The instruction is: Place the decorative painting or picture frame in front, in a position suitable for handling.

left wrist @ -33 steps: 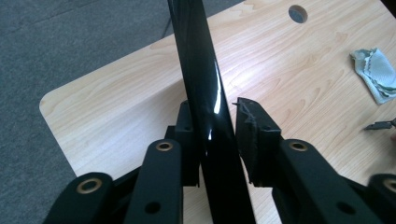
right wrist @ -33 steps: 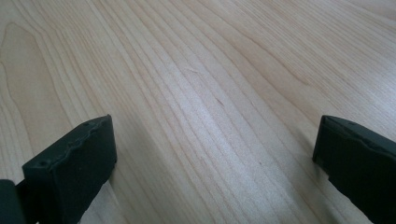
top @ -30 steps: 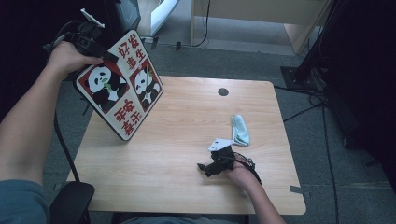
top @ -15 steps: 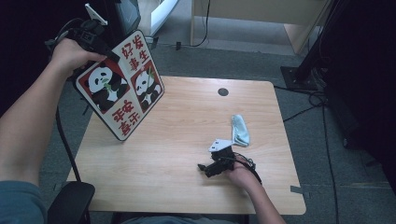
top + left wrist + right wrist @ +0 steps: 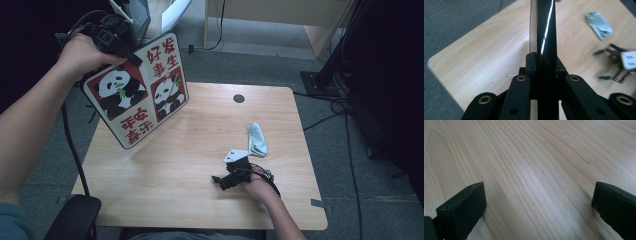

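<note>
folded pale cloth [image 5: 257, 139] on the table [image 5: 175, 170], near the right gripper [image 5: 226, 181]; dark hole [image 5: 239, 98] at the far edge. panda board [image 5: 137, 90] held tilted above the table's left far corner, long axis running from far-right down to near-left. left gripper [image 5: 131, 55] pinching its top edge, jaws just closed further. right gripper spread wide, low over bare wood.

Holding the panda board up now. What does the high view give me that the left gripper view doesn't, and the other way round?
High view: the panda board's printed face, the left tool on its top edge, and the board lifted clear of the table. Left gripper view: the board edge-on, its black rim clamped between the pads. Both: the light blue cloth on the table, and the right tool resting open nearby.
</note>
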`<state>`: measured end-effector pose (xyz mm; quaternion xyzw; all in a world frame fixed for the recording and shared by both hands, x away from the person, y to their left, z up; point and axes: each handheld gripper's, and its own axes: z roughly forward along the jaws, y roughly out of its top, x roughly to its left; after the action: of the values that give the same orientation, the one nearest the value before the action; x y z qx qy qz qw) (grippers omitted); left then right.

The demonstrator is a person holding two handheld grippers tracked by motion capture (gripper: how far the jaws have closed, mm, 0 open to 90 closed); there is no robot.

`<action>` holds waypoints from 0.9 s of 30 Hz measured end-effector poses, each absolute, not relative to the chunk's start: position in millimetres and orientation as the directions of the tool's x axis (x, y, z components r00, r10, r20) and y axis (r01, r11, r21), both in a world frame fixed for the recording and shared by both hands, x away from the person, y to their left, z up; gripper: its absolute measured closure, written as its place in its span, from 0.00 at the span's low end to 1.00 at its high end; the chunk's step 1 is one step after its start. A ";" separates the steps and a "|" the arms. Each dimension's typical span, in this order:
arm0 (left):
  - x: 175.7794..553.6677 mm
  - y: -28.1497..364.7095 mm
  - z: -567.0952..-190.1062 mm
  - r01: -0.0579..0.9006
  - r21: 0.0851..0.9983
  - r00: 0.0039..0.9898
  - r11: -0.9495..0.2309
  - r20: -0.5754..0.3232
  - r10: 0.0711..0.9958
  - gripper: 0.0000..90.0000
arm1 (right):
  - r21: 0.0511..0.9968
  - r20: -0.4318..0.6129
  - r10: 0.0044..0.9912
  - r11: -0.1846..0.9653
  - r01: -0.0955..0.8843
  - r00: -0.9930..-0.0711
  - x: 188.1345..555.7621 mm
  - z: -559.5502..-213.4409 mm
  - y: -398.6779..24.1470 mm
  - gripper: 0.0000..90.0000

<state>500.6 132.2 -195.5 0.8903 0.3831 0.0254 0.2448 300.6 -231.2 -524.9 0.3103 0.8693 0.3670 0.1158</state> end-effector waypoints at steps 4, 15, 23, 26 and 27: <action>480.4 110.2 -190.2 0.614 0.453 0.764 -0.646 -0.137 0.630 0.91 | 0.710 0.027 0.625 0.537 0.455 -0.780 300.5 -524.9 -231.2 0.00; 452.8 83.6 -190.0 0.549 0.462 0.827 -0.697 -0.176 0.534 0.91 | 0.710 0.027 0.618 0.542 0.450 -0.786 301.0 -524.9 -231.8 0.00; 437.1 61.6 -200.2 0.514 0.469 0.853 -0.718 -0.189 0.487 0.91 | 0.711 0.026 0.596 0.554 0.434 -0.803 297.5 -525.1 -242.9 0.00; 430.5 53.0 -207.8 0.510 0.467 0.857 -0.723 -0.211 0.469 0.91 | 0.711 0.024 0.574 0.566 0.418 -0.819 294.2 -525.3 -255.6 0.00; 430.5 53.0 -207.8 0.510 0.467 0.857 -0.723 -0.211 0.469 0.91 | 0.711 0.024 0.574 0.566 0.418 -0.819 294.2 -525.3 -255.6 0.00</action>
<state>430.5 53.0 -207.8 0.9272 0.2641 -0.0391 0.2627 294.2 -255.6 -525.3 0.2821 0.8785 0.3708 0.1054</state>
